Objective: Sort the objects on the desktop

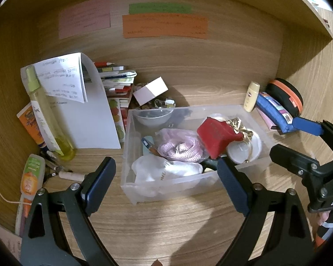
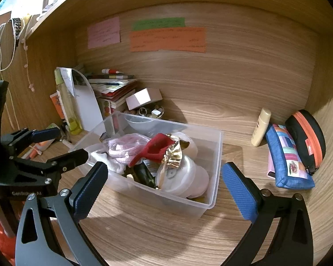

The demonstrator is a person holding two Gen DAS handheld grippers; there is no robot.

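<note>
A clear plastic bin (image 1: 131, 146) (image 2: 215, 155) stands mid-desk, filled with a pink cord (image 1: 179, 148) (image 2: 122, 148), a red box (image 1: 217, 137) (image 2: 157, 148), gold foil (image 2: 173, 157), white cloth (image 1: 166, 173) and white round lids (image 2: 188, 177). My left gripper (image 1: 166, 175) is open and empty, just before the bin's near wall. My right gripper (image 2: 164, 184) is open and empty, in front of the bin; it also shows in the left wrist view (image 1: 299, 137) beside the blue pouch.
A blue patterned pouch (image 2: 286, 155), a black-orange case (image 2: 306, 137) and a small cream bottle (image 2: 260, 127) sit at the right. A yellow spray bottle (image 1: 46, 115), papers (image 1: 82, 110), stacked books (image 1: 117, 75), a white box (image 1: 151, 89) and tubes lie left.
</note>
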